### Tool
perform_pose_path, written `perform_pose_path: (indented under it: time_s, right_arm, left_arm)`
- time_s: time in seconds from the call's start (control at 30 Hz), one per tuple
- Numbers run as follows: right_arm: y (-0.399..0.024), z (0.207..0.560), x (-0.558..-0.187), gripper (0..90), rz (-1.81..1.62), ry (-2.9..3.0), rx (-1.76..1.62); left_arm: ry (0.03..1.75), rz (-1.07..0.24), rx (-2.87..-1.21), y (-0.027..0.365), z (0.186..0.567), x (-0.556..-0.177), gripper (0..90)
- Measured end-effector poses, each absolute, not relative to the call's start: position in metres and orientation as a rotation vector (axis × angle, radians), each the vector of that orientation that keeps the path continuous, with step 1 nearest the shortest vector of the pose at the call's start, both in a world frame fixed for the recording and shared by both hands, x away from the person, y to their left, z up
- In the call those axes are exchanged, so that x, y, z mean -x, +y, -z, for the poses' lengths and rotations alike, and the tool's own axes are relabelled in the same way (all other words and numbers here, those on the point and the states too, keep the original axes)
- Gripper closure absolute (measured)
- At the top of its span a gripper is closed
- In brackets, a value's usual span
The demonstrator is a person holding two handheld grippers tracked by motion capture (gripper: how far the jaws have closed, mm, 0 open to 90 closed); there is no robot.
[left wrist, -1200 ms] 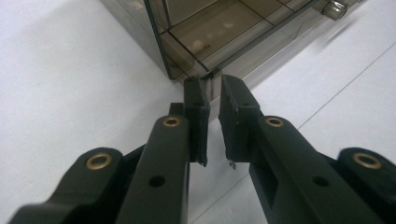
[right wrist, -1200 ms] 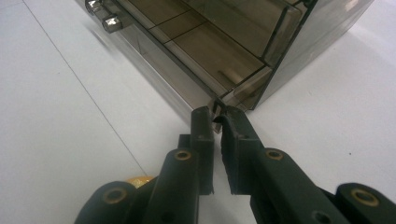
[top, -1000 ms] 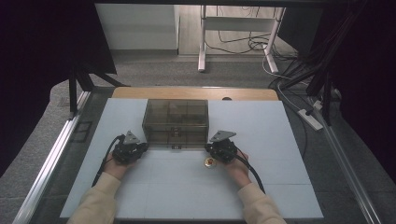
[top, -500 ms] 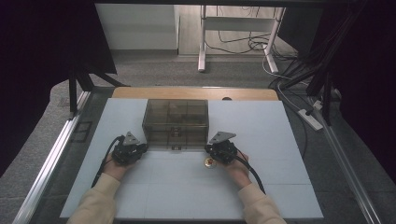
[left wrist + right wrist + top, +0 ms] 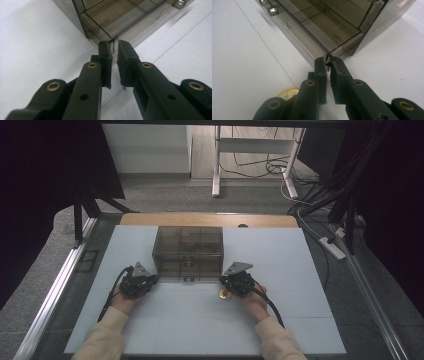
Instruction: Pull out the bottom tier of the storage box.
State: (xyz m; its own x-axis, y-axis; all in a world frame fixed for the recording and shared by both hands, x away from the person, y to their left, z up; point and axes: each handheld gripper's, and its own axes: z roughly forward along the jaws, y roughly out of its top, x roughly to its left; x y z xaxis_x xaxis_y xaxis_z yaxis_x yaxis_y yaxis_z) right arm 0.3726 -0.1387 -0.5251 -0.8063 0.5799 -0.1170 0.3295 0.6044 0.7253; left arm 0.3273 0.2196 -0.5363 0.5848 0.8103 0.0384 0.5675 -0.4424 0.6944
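Left gripper (image 5: 148, 281) at box (image 5: 188, 251) 7 o'clock corner, jaws nearly closed, pinching drawer edge. Right gripper (image 5: 231, 281) at 5 o'clock corner, likewise. Coin (image 5: 224, 294) beside right gripper.

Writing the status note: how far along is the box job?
Done: left gripper and right gripper are at the box's front lower corners. In hand: both look pinched on its thin edges. Left: the coin lies on the mat, outside the box.
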Motion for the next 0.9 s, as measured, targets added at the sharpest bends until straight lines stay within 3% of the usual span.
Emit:
perform_pose_path:
  time_s: [0.9]
  right_arm:
    - [-0.1392,0.5243,-0.3669,82.9,-1.03,2.496,-0.733]
  left_arm:
    - [1.09,-0.499,-2.191,0.2175,0.534,-0.3192,80.8]
